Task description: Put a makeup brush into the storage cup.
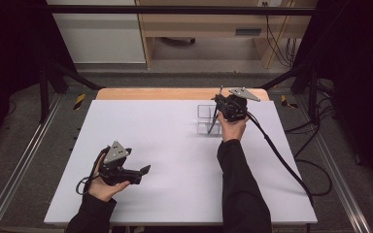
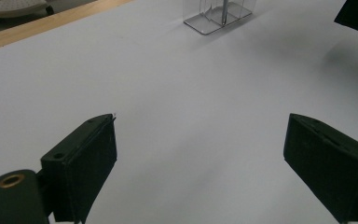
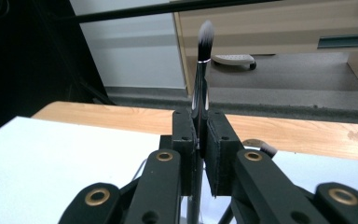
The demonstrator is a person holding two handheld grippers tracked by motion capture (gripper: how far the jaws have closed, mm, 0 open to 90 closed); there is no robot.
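The right gripper [image 3: 199, 154] clamped a makeup brush [image 3: 203, 70] over the far clear organizer [image 1: 209, 119], not yet released, while the left gripper [image 2: 200, 158] rested open

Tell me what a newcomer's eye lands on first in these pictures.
First the makeup brush, standing upright with its white-tipped bristles on top, clamped between the shut jaws of the right gripper. It is held over a clear plastic organizer at the far right of the white table. At the near left, the left gripper rests low over the table with its jaws wide apart and nothing between them.
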